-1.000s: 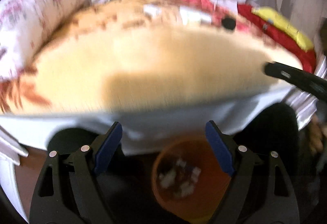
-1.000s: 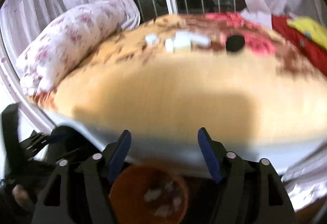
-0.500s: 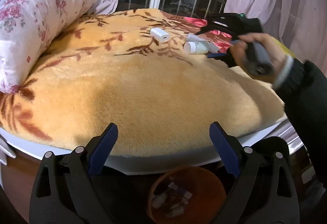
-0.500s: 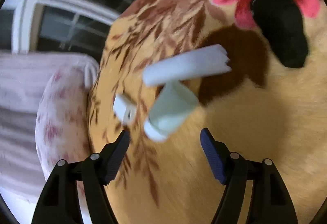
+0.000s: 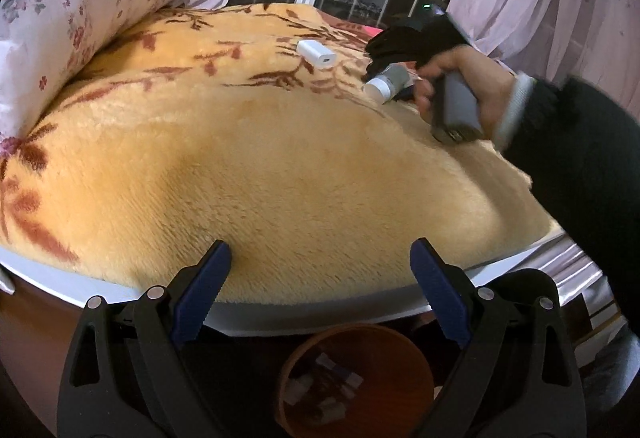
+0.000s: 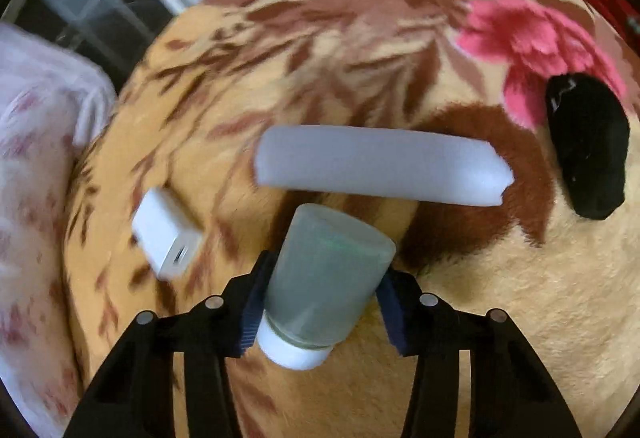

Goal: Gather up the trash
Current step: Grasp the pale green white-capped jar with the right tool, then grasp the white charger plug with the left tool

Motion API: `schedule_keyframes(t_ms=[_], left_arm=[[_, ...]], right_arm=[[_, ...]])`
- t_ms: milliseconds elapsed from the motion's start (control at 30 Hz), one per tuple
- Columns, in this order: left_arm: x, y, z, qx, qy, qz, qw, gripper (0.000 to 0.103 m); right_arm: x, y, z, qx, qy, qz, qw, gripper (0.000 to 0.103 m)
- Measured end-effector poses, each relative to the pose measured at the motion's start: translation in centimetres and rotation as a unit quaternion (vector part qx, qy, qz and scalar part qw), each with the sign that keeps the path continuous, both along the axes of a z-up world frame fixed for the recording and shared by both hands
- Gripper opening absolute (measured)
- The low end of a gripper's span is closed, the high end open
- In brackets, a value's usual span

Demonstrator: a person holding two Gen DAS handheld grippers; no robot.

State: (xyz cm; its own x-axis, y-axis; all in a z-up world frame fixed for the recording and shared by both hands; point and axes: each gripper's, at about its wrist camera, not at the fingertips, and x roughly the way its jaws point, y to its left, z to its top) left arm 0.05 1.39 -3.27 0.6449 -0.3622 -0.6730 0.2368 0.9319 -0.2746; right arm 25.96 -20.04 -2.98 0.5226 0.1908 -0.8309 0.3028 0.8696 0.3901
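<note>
One bottle (image 6: 326,286) sits between my right hand-held gripper (image 6: 320,298) as its jaws close (left hand-held gripper (image 5: 316,294) released, idle); next I lift it toward the bin (image 5: 356,378).

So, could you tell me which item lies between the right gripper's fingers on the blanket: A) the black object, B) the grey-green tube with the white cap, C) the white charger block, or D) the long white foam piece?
B: in the right wrist view the right gripper is closing with the grey-green tube between its blue pads, while the charger block, foam piece and black object lie apart on the blanket.
</note>
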Motion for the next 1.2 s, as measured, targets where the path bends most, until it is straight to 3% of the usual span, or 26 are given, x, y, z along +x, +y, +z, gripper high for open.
schedule_keyframes(t_ms=[67,133,300,400,467,600,733,800,1033,1200], left_arm=[[0.1,0.2,0.4,-0.001,0.002,0.002,1.0,0.089],[0.5,0.6,1.0,-0.002,-0.002,0.008,1.0,0.089],[4.5,0.3,4.0,0.006,-0.026,0.026,0.9993,0.089],[8.4,-0.6,4.9,0.014,-0.021,0.04,0.9989,0.089],[11.8,-1.5,5.0,0.019,-0.002,0.047,0.9987,0.089],[17.1,-3.4,5.0,0.012,0.023,0.055,0.9981,0.089],[22.4,-5.8,4.9,0.036,0.036,0.069,0.9963,0.089],[25.4,-6.8,4.3,0.056,0.047,0.098,0.9925,0.089],[32.7,-8.8,1.0,0.075,0.096,0.157,0.98,0.089],[35.0,-10.8,-0.8,0.147,0.101,0.193,0.9648,0.09]], right_arm=[[-2.4,-0.7,0.7,0.019,-0.031,0.03,0.999,0.047],[-5.2,-1.0,2.1,0.002,-0.069,0.069,0.995,0.047],[-14.4,-1.3,5.2,-0.12,-0.163,0.156,0.967,0.047],[-17.2,-1.7,5.5,-0.176,-0.171,0.19,0.951,0.047],[-17.6,-2.5,5.1,-0.195,-0.159,0.201,0.947,0.047],[-16.5,-4.3,3.0,-0.211,-0.132,0.199,0.948,0.047],[-15.4,-5.2,1.5,-0.169,-0.138,0.184,0.958,0.046],[-15.3,-5.0,1.2,-0.165,-0.144,0.181,0.959,0.046],[-15.3,-4.4,0.2,-0.157,-0.163,0.158,0.961,0.044],[-15.0,-3.3,-0.9,-0.182,-0.163,0.159,0.957,0.043]])
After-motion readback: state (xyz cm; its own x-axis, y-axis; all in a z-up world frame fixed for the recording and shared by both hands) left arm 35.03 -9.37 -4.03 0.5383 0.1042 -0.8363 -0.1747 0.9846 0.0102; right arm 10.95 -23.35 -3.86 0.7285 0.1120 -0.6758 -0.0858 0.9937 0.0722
